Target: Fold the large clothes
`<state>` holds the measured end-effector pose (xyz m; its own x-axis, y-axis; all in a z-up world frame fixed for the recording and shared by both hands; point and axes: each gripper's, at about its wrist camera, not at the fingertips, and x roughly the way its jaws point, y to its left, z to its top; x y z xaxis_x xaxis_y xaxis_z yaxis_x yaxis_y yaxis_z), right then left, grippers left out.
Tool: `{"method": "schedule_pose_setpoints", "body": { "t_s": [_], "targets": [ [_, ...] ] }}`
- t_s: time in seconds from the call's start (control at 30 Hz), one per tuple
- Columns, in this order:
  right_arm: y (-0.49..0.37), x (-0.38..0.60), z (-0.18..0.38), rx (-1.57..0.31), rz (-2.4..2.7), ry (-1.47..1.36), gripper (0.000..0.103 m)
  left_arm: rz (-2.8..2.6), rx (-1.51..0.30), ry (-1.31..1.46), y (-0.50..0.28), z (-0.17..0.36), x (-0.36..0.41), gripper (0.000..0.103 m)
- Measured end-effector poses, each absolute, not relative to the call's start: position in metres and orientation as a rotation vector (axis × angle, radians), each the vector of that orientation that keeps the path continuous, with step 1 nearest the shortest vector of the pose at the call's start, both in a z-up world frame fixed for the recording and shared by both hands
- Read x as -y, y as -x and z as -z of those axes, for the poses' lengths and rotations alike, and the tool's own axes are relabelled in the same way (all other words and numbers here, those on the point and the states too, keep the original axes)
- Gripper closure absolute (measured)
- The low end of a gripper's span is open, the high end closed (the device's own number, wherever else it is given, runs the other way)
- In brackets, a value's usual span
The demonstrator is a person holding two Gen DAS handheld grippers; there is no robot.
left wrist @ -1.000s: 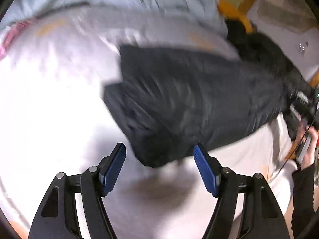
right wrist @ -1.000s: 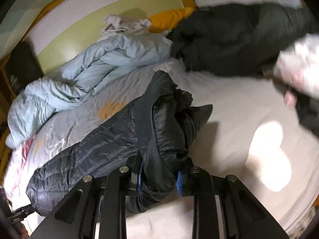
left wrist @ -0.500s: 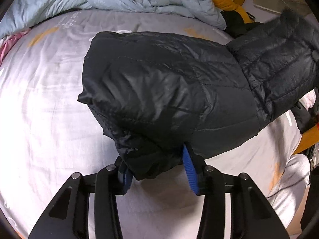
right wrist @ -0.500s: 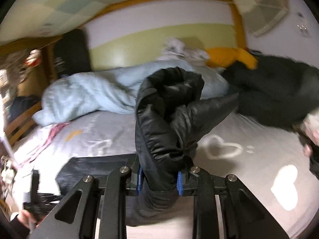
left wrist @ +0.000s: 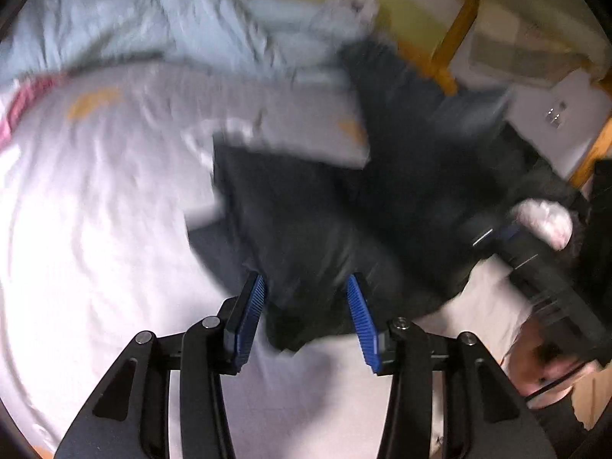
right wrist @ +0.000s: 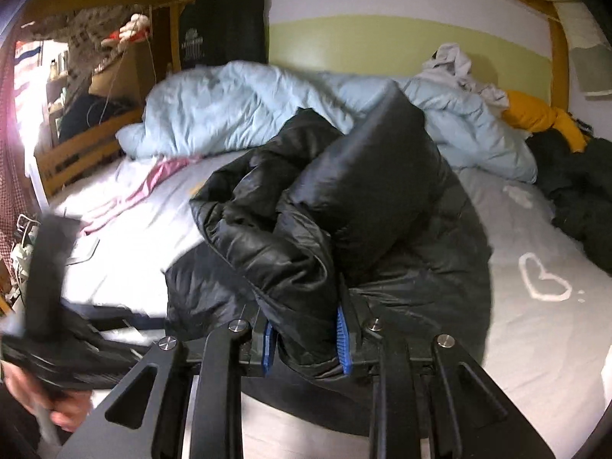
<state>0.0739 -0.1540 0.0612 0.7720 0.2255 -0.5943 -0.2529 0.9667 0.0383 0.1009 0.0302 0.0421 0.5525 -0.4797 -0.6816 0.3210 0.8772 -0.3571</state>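
Between the jaws of the right gripper [right wrist: 306, 338] sits a thick bunch of the black puffer jacket [right wrist: 336, 206], pinched from both sides by the blue pads [right wrist: 341, 338]; the jaws are narrow and clamped on the fabric. Beyond them the jacket rises in a glossy quilted heap, and the rest of it spreads out over the pale bed sheet [right wrist: 535, 329]. Farther ahead of these jaws lies a rumpled light blue duvet [right wrist: 237, 111], with a yellow cushion [right wrist: 543, 118] to its right and another dark garment [right wrist: 577, 187] at the far right. A white heart print shows on the sheet to the right of the jaws.

In the left wrist view, which is blurred, the left gripper [left wrist: 306, 317] has its jaws at a middling width, having closed in over the past second. A dark fold of the jacket [left wrist: 317, 229] hangs between the blue pads [left wrist: 250, 315], and it seems to touch both, though the blur keeps this from being certain. Ahead of these jaws the jacket stretches across the sheet [left wrist: 95, 210] toward the duvet [left wrist: 153, 26]. To the right of the jaws the other gripper [left wrist: 535, 264] appears, with the person's hand [left wrist: 543, 367] below it.
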Motion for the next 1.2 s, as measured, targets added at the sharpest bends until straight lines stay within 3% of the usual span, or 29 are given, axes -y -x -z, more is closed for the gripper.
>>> {"method": "schedule_pose_setpoints", "body": {
  "t_s": [0.17,0.27,0.33,0.4,0.57,0.83,0.93,0.97,1.2],
  "targets": [
    [-0.075,0.124,-0.043,-0.667,-0.306,0.110,0.076,0.430,-0.732,0.179,-0.089,-0.067,-0.046,0.055],
    [-0.069,0.108,-0.032,-0.668,-0.330,0.201,0.066,0.420,-0.718,0.185,-0.091,-0.065,-0.049,0.055],
    [-0.064,0.104,-0.027,-0.673,-0.377,0.189,0.037,0.417,-0.715,0.182,-0.090,-0.064,-0.048,0.053],
    [-0.057,0.110,-0.027,-0.656,-0.429,0.129,0.021,0.411,-0.701,0.178,-0.091,-0.065,-0.050,0.045],
    [-0.039,0.132,-0.037,-0.621,-0.419,0.070,0.021,0.414,-0.657,0.158,-0.090,-0.070,-0.050,0.039],
    [-0.044,0.209,-0.069,-0.547,-0.099,0.022,0.021,0.423,-0.684,0.091,-0.098,-0.058,-0.027,0.039],
    [-0.066,0.233,-0.066,-0.599,-0.014,0.010,0.021,0.472,-0.726,0.068,-0.097,-0.049,-0.015,0.066],
    [-0.074,0.239,-0.063,-0.626,-0.004,0.002,0.021,0.504,-0.754,0.065,-0.097,-0.047,-0.010,0.069],
    [-0.097,0.239,-0.048,-0.706,-0.133,-0.035,0.021,0.504,-0.893,-0.065,-0.095,-0.023,0.018,0.069]
  ]
}}
